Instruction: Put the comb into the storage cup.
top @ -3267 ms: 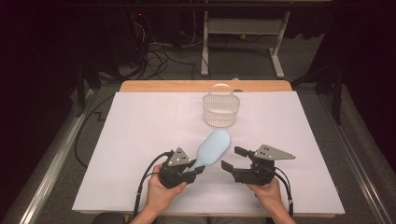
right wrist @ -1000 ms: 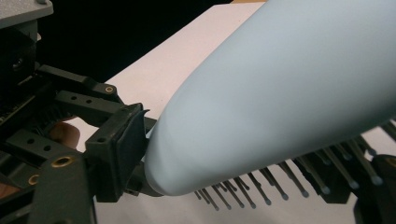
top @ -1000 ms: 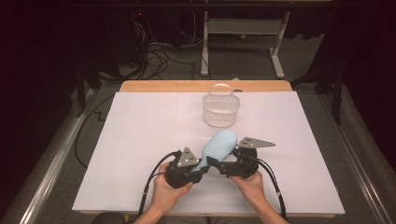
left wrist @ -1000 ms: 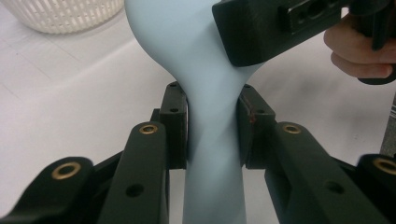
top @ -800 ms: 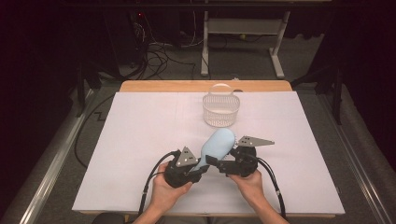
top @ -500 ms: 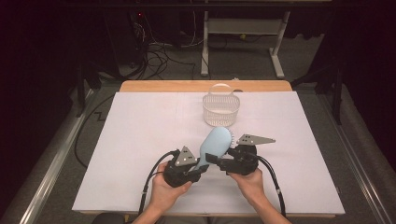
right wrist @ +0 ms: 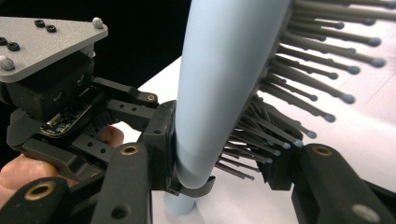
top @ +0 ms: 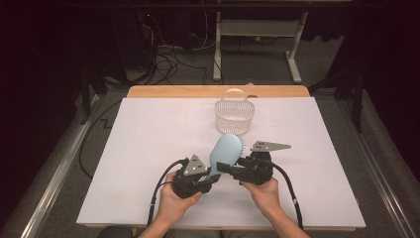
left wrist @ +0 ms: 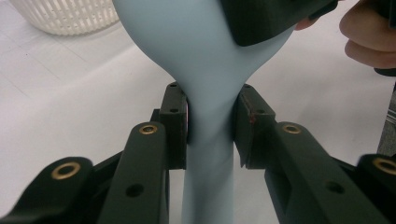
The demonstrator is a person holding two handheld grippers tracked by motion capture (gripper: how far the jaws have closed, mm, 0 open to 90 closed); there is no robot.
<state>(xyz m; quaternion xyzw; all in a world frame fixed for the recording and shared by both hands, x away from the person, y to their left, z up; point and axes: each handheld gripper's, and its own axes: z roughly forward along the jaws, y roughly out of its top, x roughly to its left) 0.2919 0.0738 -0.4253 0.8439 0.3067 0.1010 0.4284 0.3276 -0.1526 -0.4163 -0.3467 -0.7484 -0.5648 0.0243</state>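
- Hairbrush [top: 226, 151] sat mid-frame in the high view, above the white desk [top: 124, 163] and just below the white basket [top: 234, 113].
- Left gripper [left wrist: 211, 130] fingers [left wrist: 175, 123] were clamped on the brush's handle neck, unchanged from a second earlier.
- Right gripper [right wrist: 219, 149] had just been closing; its fingers [right wrist: 161, 140] now pinched the head's lower end, back on one side, bristles on the other.
- Both grippers now gripped the brush, so the left could probably let go and hand it over for the basket.
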